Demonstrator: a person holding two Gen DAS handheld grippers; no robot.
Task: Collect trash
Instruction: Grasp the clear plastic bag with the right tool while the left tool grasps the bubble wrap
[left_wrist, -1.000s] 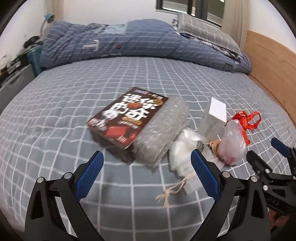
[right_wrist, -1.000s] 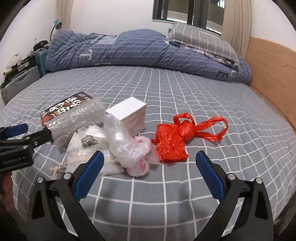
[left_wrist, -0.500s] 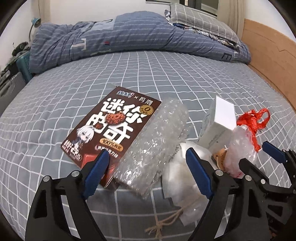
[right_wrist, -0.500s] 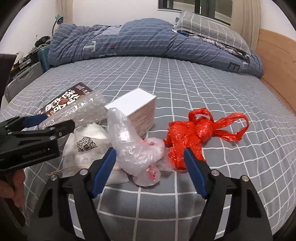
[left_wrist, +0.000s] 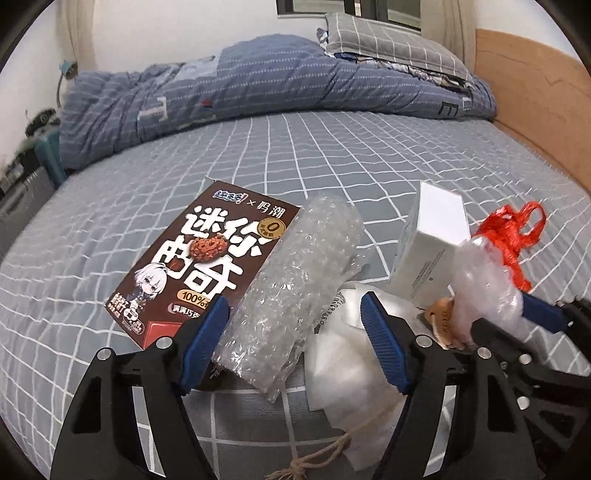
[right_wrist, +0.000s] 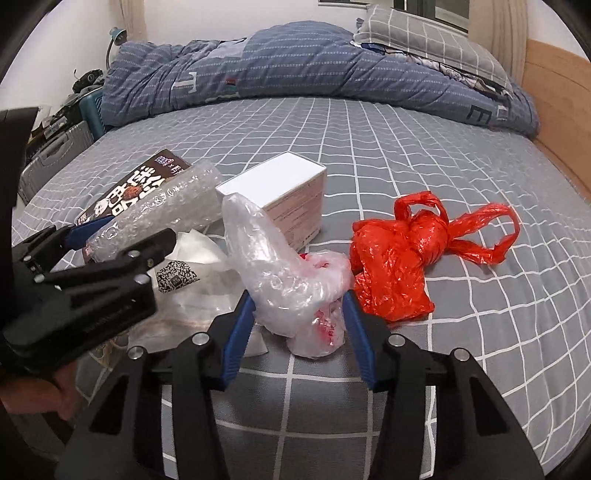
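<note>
Left wrist view: the left tongs (left_wrist: 291, 332) are closing around the near end of the bubble-wrap roll (left_wrist: 295, 291), which is sitting between the two blue pads; the pads (left_wrist: 384, 347) are not yet pressing on it, so nothing is being held. The roll is lying on the grey checked bed (left_wrist: 332, 158), and serves as the landmark for the rest of the trash. The brown cookie box (left_wrist: 207, 262) is lying flat just to the left of the roll, touching it along one long edge. To the right of the roll, a flat white pouch (left_wrist: 343, 354) with a string is resting against it, and the white carton (left_wrist: 432, 251) is standing behind that pouch, farther right. Beyond the carton, farthest from the roll, the red plastic bag (left_wrist: 513, 236) is lying knotted.

In the right wrist view, the right tongs (right_wrist: 297, 321) are also closing, with the crumpled clear plastic bag (right_wrist: 291, 273) standing between the blue pads; whether the pads are touching it yet is hard to tell, though they are sitting right at its sides. That clear bag is sitting to the right of the roll, in front of the carton, with the red bag just beside it. A folded blue quilt (right_wrist: 295, 62) is lying across the far end of the bed.
</note>
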